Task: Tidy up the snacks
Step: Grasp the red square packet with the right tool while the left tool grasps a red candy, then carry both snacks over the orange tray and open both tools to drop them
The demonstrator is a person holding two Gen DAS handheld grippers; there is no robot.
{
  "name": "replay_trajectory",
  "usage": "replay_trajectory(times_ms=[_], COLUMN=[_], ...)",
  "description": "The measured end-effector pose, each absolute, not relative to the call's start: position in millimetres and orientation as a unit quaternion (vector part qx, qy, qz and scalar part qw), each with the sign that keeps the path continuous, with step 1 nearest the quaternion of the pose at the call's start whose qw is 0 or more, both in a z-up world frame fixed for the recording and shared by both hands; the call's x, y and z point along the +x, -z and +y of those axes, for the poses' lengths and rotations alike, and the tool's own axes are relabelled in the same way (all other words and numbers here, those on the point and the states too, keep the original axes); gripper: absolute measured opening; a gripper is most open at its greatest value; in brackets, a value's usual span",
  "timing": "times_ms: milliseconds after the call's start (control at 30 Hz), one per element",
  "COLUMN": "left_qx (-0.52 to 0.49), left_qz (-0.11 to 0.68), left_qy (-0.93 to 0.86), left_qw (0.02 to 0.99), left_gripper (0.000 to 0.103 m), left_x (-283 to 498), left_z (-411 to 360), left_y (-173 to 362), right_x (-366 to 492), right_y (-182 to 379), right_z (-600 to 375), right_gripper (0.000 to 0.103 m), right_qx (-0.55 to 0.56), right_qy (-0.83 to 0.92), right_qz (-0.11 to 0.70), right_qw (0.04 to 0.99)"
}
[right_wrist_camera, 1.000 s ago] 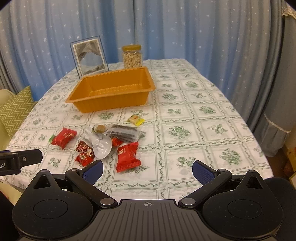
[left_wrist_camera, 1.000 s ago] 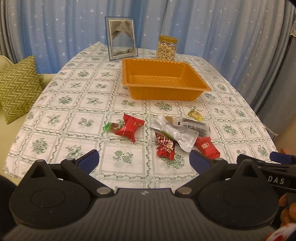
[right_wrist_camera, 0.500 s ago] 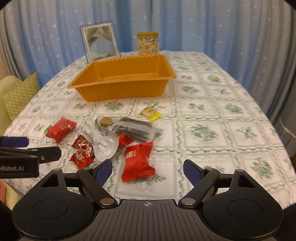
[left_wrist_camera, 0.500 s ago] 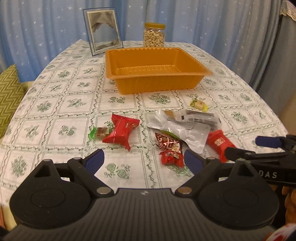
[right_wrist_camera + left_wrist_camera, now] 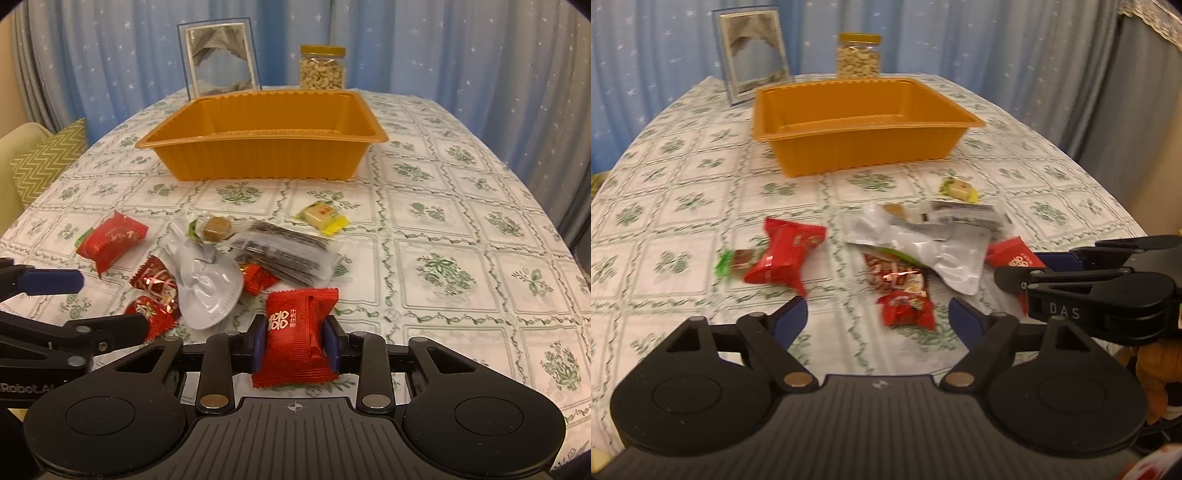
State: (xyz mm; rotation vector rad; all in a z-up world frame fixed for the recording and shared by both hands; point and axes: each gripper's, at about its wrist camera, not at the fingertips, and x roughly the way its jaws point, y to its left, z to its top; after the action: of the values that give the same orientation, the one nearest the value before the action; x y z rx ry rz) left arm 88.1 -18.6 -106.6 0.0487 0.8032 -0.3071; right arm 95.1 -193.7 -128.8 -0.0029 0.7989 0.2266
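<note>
right gripper (image 5: 294, 347) pinches the red double-happiness candy (image 5: 295, 336) between its pads; it lies on the tablecloth (image 5: 461, 229), the orange tray (image 5: 266, 155) well ahead. left gripper (image 5: 877, 319), half-wide and empty, has a small red packet (image 5: 905, 310) just ahead between its fingertips. risk: the puffy wrapper slipping free on lifting. since earlier, both jaws have just been closing.

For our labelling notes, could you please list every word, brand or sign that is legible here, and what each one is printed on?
"DAS": white letters on the right gripper, left wrist view.
"Robot.AI": on the left gripper, cut off at the frame edge, right wrist view.
Gold double-happiness sign and small Chinese characters, too small to read: red candy packet.
Print on the dark clear packet and silver pouch: illegible.
</note>
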Motion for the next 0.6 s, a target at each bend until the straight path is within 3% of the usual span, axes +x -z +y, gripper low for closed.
replay_trajectory(times_ms=[233,467,600], left_qx=[0.049,0.070,0.070], left_qz=[0.397,0.397,0.399], left_qy=[0.166,0.154,0.150], left_qw=[0.901,0.902,0.902], left_gripper=[0.041,0.023,0.022], left_x=[93,91,85], left_z=[-37,-41,-40], left_y=[115,117,113], right_x=[88,86,84], right_y=[128,126,121], right_z=[-208,-210,-211], right_gripper=[0.030,0.030,0.029], right_qx=[0.010,0.016,0.018], right_qy=[-0.092,-0.089,-0.087], right_qz=[0.385,0.386,0.381], right_qw=[0.918,0.918,0.920])
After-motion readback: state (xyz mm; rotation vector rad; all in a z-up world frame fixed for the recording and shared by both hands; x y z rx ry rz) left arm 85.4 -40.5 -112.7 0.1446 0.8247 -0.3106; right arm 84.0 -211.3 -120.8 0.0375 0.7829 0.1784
